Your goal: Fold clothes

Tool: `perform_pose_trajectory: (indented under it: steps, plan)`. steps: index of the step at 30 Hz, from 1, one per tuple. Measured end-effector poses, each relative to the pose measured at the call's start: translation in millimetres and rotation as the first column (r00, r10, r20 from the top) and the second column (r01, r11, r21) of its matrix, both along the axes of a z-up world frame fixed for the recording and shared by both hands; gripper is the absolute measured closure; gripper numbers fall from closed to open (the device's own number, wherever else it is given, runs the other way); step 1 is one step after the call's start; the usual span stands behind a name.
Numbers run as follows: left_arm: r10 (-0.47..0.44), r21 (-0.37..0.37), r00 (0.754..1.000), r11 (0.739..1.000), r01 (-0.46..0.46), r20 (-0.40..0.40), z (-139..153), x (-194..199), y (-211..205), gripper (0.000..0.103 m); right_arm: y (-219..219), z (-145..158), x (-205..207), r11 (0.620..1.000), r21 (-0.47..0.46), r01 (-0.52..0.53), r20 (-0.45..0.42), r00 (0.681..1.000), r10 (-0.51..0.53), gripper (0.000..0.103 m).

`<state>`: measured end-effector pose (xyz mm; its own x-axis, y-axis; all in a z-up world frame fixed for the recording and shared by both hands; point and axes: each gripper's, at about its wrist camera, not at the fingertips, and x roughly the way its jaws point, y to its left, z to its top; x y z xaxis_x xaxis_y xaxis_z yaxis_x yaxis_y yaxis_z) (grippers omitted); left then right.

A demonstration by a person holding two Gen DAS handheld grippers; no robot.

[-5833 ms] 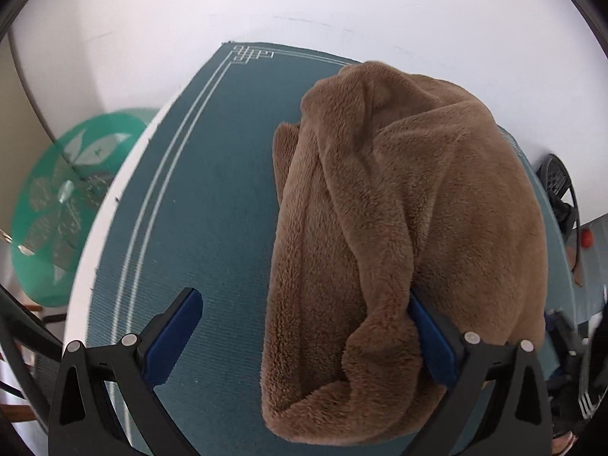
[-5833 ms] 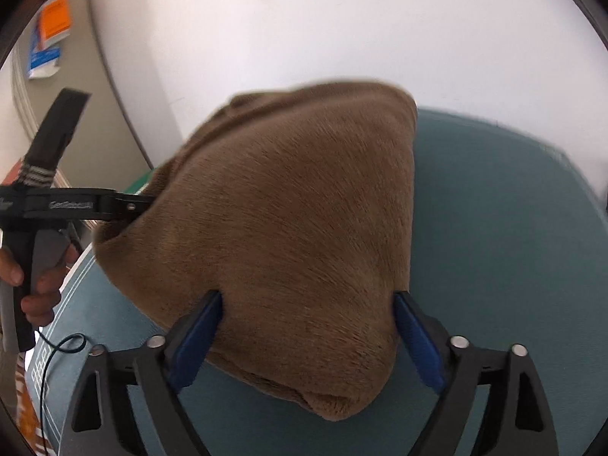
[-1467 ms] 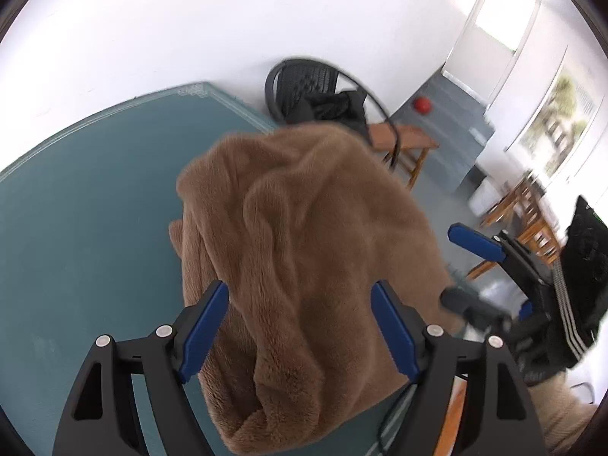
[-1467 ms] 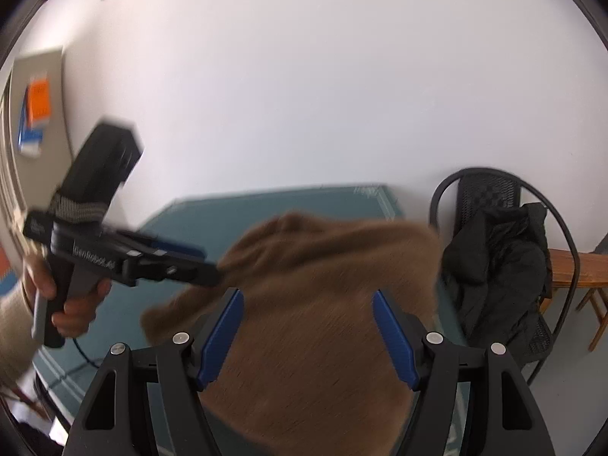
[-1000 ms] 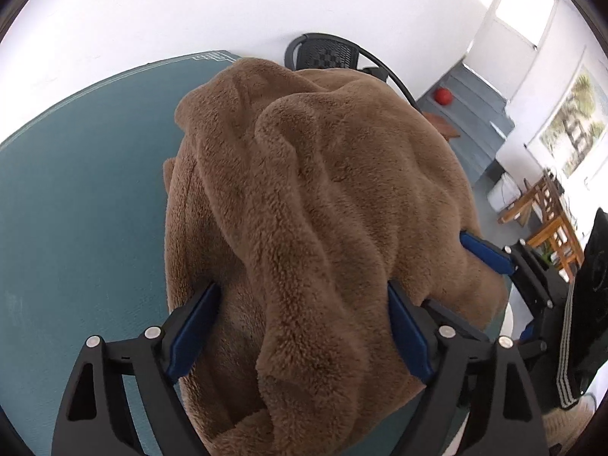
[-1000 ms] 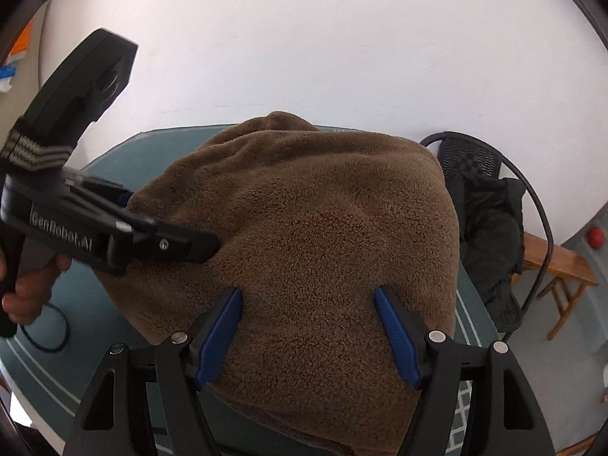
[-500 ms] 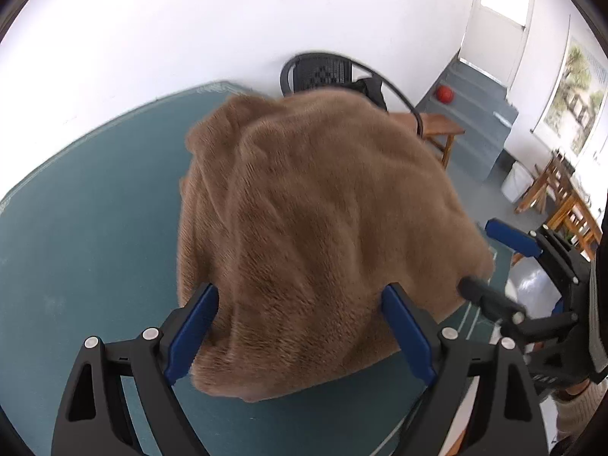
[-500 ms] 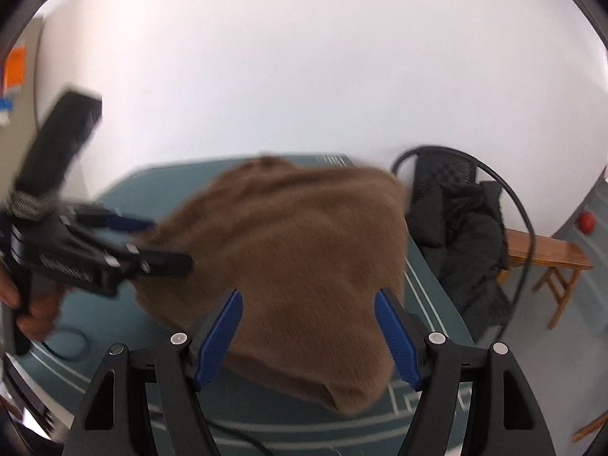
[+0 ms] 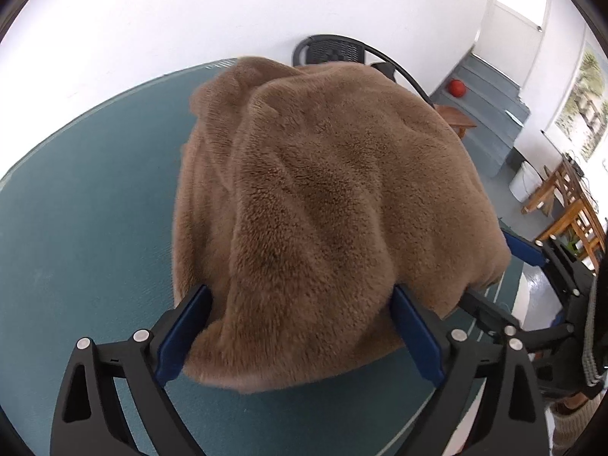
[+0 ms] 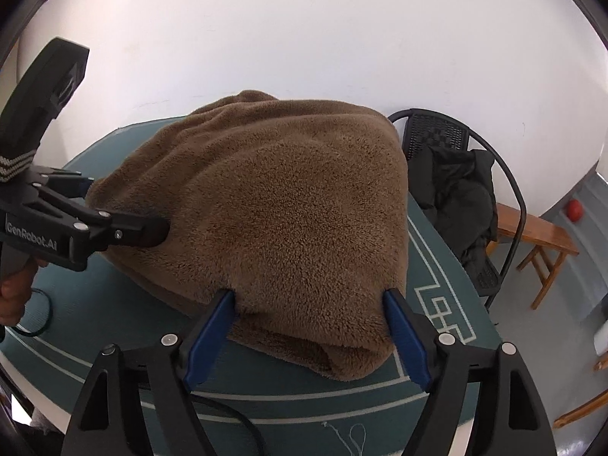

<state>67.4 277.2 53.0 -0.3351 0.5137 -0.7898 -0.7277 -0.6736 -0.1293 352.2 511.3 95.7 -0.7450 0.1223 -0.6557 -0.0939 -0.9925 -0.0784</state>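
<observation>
- Right now I see the brown fleece garment (image 9: pixel 334 205) bunched in a thick folded heap on the teal worktop (image 9: pixel 87 228), filling the middle of both wrist views
- On my left hand-held gripper (image 9: pixel 300 326) the blue fingers (image 9: pixel 182 336) stand spread wide, one on each side of the near edge of the fleece; the pile bulges between them, and I cannot tell whether the pads press into it or only sit beside it
- My right hand-held gripper (image 10: pixel 307 332) is spread just as wide, its blue fingers (image 10: pixel 404 338) flanking the rolled near corner of the garment (image 10: pixel 281 220), which lies on the worktop (image 10: pixel 323 402) close to the white border lines of the mat
- From the right wrist view, the left hand-held gripper (image 10: pixel 155 233) comes in from the left, its black tip buried in the left flank of the fleece, with a hand (image 10: pixel 11 296) on its grip at the far left edge
- From the left wrist view, the right hand-held gripper (image 9: pixel 490 277) shows at the right, one blue finger (image 9: pixel 524 249) above the right edge of the fleece and one dark finger under it
- Beyond the worktop stands a black chair (image 10: pixel 452 148) with a dark jacket (image 10: pixel 456 190) heaped on it, next to a wooden bench (image 10: pixel 539 233)
- Far right, a red ball (image 9: pixel 456 87) sits on grey steps (image 9: pixel 490 114), and the white wall (image 10: pixel 304 38) runs behind everything
</observation>
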Motion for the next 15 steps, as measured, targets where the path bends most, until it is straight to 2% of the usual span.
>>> perform_pose_trajectory:
  steps: [4,7,11,15]
  plan:
    - [0.027,0.047,0.998,0.999,-0.024,-0.061,20.5,14.3,-13.9,0.007,-3.2,25.9,15.7,1.0,-0.025,0.008,-0.091,0.996,-0.01,0.022]
    - [0.049,0.088,0.995,0.995,-0.041,-0.088,32.1,23.3,-25.1,0.002,-7.0,37.4,20.6,1.0,-0.023,0.016,-0.123,0.992,-0.018,0.022]
    - [0.097,0.107,0.99,0.991,-0.086,-0.105,35.1,25.1,-39.6,0.001,-17.9,38.0,17.7,0.999,-0.036,-0.008,-0.104,0.995,0.004,0.021]
    - [0.134,0.083,0.988,0.988,-0.128,-0.076,27.5,18.7,-45.0,0.001,-24.5,36.2,13.6,0.999,-0.037,-0.004,-0.078,0.997,0.001,0.021]
